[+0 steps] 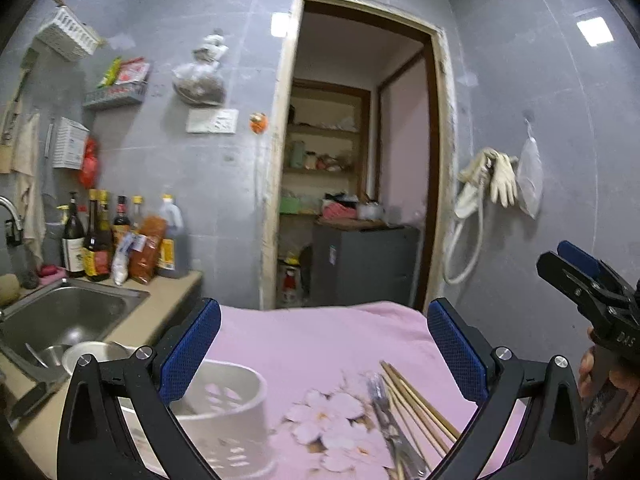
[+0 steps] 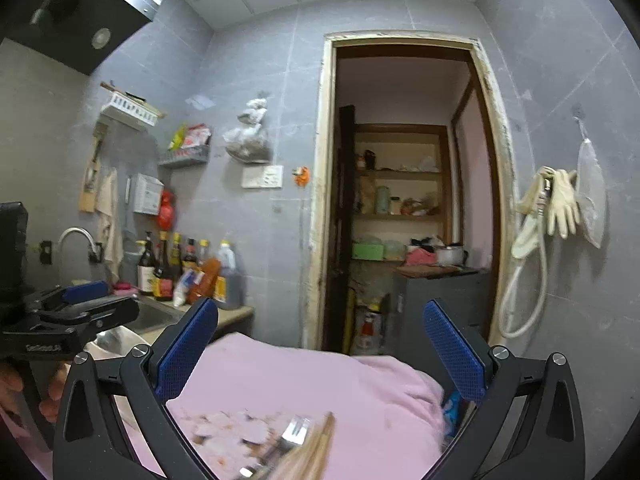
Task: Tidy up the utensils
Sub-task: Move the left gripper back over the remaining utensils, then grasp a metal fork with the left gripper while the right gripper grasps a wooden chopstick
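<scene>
White letters "DAS" on the black body of the right tongs (image 1: 576, 276), beside the doorway (image 1: 360, 152), bottle labels (image 1: 74, 256) too blurred to read

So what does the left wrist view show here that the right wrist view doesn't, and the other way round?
Only the left wrist view shows the white slotted utensil holder standing on the cloth, and the steel bowls in the sink.

Only the right wrist view shows the black range hood overhead and something blue at the cloth's right edge.

Both show the pink flowered cloth, the wooden chopsticks and metal cutlery lying loose on it, the sauce bottles, the doorway, and both grippers, left gripper and right gripper, open and empty.
</scene>
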The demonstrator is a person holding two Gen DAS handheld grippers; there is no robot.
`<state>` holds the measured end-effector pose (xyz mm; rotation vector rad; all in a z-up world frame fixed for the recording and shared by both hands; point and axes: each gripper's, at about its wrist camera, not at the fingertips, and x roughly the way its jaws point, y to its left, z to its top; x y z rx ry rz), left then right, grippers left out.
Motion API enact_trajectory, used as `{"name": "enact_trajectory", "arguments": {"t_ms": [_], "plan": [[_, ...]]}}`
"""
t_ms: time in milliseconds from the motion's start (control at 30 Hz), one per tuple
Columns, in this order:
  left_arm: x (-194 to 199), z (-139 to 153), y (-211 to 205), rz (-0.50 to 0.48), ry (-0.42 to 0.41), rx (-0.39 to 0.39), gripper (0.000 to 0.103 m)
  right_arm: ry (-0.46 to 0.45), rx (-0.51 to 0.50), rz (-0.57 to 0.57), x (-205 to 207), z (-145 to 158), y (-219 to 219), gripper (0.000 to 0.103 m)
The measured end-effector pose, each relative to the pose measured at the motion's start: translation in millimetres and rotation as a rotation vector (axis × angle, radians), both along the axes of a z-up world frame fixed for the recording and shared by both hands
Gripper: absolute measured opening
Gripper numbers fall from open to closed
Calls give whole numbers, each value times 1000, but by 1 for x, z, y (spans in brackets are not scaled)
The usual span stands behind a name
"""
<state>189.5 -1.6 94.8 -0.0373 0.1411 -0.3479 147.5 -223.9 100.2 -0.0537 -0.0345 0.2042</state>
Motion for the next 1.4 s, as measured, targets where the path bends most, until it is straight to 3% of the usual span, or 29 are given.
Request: {"name": "enact_trajectory", "arguments": {"t_ms": [233,433,633,767,933,1167,1300,1400], "plan": [[16,-24,-34,-50,91,61,101,58,-8,-49,9,-24,-26,103],[40,-48,-56,-102,234,118,101,198,-13,-24,35,-49,-43,103],[58,-71,-72,-144,355,147,98,399,-12,32,69,-73,-52,78],[76,-86,-83,-189,460,174,79,526,-19,84,88,-91,-53,54],[102,-102,-90,-223,593,167,56,659,-18,145,104,-110,-51,40],[133,-121,-103,-247,771,185,35,789,-8,207,124,-123,-48,29],[146,-127,-101,-247,829,164,28,820,-12,227,130,-125,-44,29],[155,-129,-94,-240,862,128,17,840,-21,237,136,-127,-39,28]]}}
